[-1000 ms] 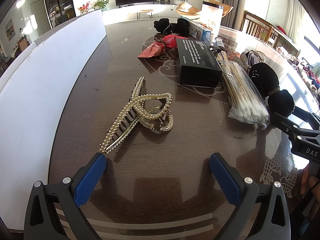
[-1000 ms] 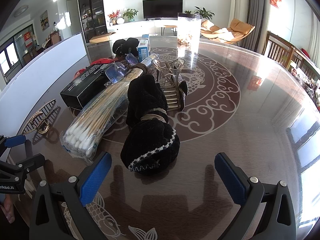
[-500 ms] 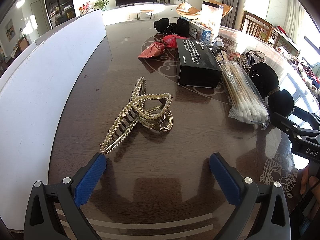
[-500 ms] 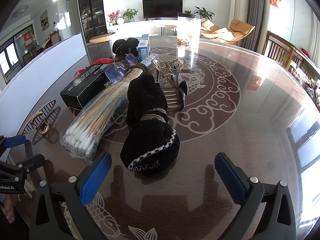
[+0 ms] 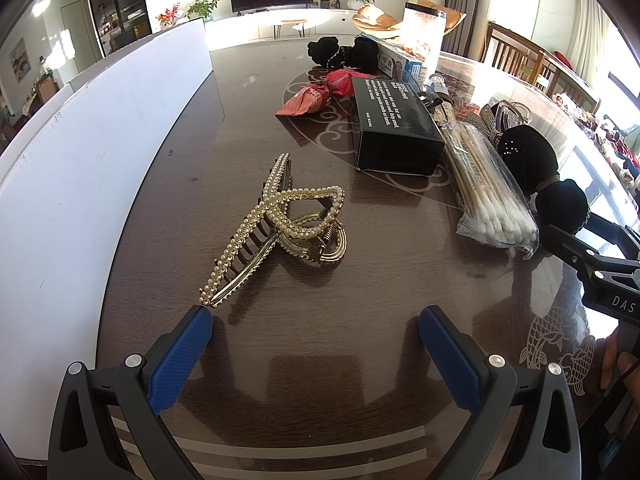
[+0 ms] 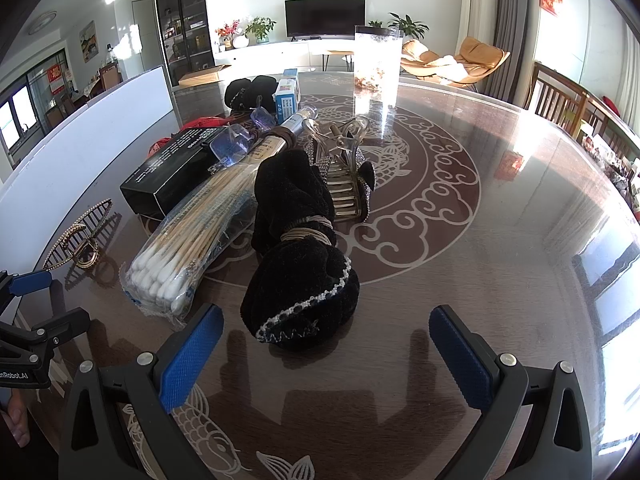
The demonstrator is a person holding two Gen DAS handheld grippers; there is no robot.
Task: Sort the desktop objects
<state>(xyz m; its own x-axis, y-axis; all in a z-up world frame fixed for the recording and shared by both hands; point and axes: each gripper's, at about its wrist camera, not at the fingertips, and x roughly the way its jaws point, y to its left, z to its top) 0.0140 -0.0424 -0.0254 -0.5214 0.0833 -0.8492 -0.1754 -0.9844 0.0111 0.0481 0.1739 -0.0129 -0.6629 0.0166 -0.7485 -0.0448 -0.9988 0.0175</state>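
Note:
A gold pearl hair claw (image 5: pixel 276 228) lies on the dark table just ahead of my open, empty left gripper (image 5: pixel 316 336); it also shows at the left of the right wrist view (image 6: pixel 78 240). A black velvet hair bow (image 6: pixel 300 248) lies just ahead of my open, empty right gripper (image 6: pixel 326 338); it shows at the right of the left wrist view (image 5: pixel 536 172). Beside it are a bag of cotton swabs (image 6: pixel 188 240), a black box (image 5: pixel 394 122), a rhinestone hair claw (image 6: pixel 348 184) and a red packet (image 5: pixel 320 94).
A white board (image 5: pixel 80 152) stands along the table's left side. At the back are a second black bow (image 5: pixel 344 52), a blue and white box (image 6: pixel 286 94) and a tall clear container (image 6: pixel 376 60). Wooden chairs (image 6: pixel 568 100) stand to the right.

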